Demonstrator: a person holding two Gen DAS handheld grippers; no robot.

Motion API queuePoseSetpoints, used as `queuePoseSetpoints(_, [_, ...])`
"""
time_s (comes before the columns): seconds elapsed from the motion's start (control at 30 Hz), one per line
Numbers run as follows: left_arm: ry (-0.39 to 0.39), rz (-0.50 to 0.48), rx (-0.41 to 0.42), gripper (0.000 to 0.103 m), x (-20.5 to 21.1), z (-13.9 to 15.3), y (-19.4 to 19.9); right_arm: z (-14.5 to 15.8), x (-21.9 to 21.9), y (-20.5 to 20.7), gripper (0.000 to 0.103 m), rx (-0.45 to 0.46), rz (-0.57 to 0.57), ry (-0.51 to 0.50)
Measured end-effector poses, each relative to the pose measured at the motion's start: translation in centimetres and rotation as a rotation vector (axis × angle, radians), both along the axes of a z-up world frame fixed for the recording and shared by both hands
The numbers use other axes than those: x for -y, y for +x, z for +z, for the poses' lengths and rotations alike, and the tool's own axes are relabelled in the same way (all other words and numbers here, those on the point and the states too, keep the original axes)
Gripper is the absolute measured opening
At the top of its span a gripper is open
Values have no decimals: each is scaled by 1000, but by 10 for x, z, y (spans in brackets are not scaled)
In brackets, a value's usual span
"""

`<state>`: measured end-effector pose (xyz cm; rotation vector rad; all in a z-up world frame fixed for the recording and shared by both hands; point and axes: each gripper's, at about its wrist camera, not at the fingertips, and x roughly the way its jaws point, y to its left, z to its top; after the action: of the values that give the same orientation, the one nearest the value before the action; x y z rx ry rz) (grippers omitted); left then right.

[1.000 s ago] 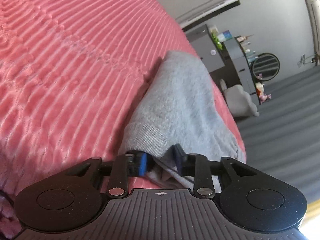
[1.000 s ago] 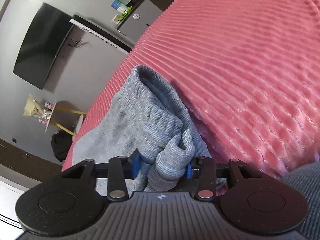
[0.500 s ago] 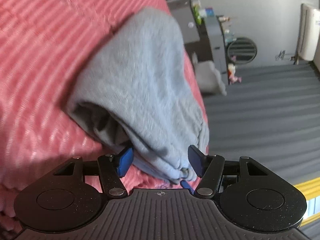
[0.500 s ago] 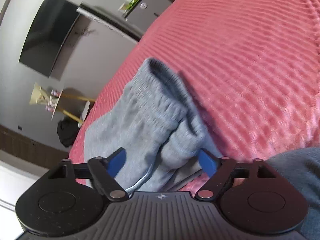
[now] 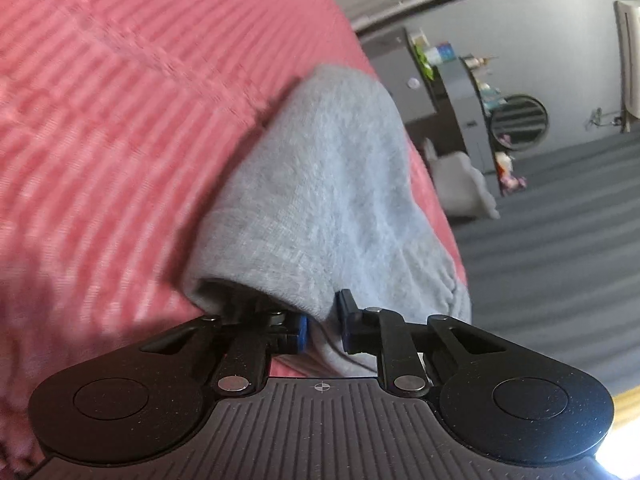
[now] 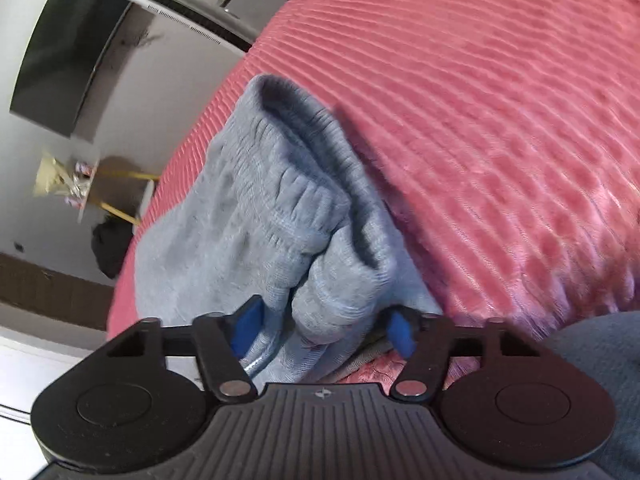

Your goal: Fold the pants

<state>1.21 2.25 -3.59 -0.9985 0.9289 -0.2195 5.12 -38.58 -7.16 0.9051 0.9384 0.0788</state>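
Observation:
The grey sweatpants (image 5: 320,184) lie bunched near the edge of a pink ribbed bedspread (image 5: 112,112). My left gripper (image 5: 323,326) is shut on a fold of the pants' lower edge, its blue pads pinching the cloth. In the right wrist view the pants (image 6: 256,216) show their ribbed elastic waistband, crumpled and folded over. My right gripper (image 6: 324,330) has its jaws closed around a thick bunch of the waistband; the blue pads press on it from both sides.
The bedspread (image 6: 500,120) runs far to the right. Past the bed edge are a grey floor (image 5: 560,264), a dark cabinet with small items (image 5: 452,92), a round fan (image 5: 518,120), a wall-mounted screen (image 6: 68,52) and a small gold-legged table (image 6: 108,196).
Both grippers were shut on the pants a second ago, opened wide half a second ago, and have now closed on the cloth again with a new hold.

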Motion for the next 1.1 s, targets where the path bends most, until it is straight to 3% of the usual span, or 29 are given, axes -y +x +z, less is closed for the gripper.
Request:
queuePoseSetpoints(0.07, [42,37,-18,19,-5,10,-6,8,2,-2,62,-3,25,-44])
queuePoseSetpoints(0.1, [82,56,-13,24,-9,18,-11,11,6,-5,62,-1,41,-58])
queuePoseSetpoints(0.13, [150,70,-21,33,-13,27,-14,13,10,-7,63,3,52,-65])
queuePoseSetpoints(0.17, [220,80,-17,33,-14,36,-17,16,12,-9,65,3,60,-78])
queuePoseSetpoints(0.2, [255,71,-6,33,-12,43,-15,17,18,-13,68,-1,57,-98])
queuePoseSetpoints(0.23, [278,54,-8,36,-11,47,-12,22,22,-16,81,2,38,-146])
queuePoseSetpoints(0.27, [292,29,-9,40,-8,50,-8,26,28,-17,85,17,26,-191])
queuePoseSetpoints(0.33, [338,-16,-4,45,0,53,2,35,32,-21,86,74,38,-250])
queuePoseSetpoints(0.4, [404,-64,29,45,9,62,11,34,35,-16,86,105,88,-205])
queuePoseSetpoints(0.5, [406,-101,62,45,9,73,15,27,31,-3,86,130,149,-178])
queuePoseSetpoints(0.6, [449,-78,96,53,-3,90,13,22,32,10,86,118,171,-175])
queuePoseSetpoints(0.73, [491,-41,181,74,-23,103,18,19,36,24,87,123,174,-181])
queuePoseSetpoints(0.83, [488,-121,166,74,-21,86,43,12,35,36,88,128,189,-149])
queuePoseSetpoints(0.97, [372,-215,77,74,-6,47,86,0,31,50,88,110,216,-107])
queuePoseSetpoints(1.1, [417,-281,40,76,18,29,117,5,22,59,88,130,263,-169])
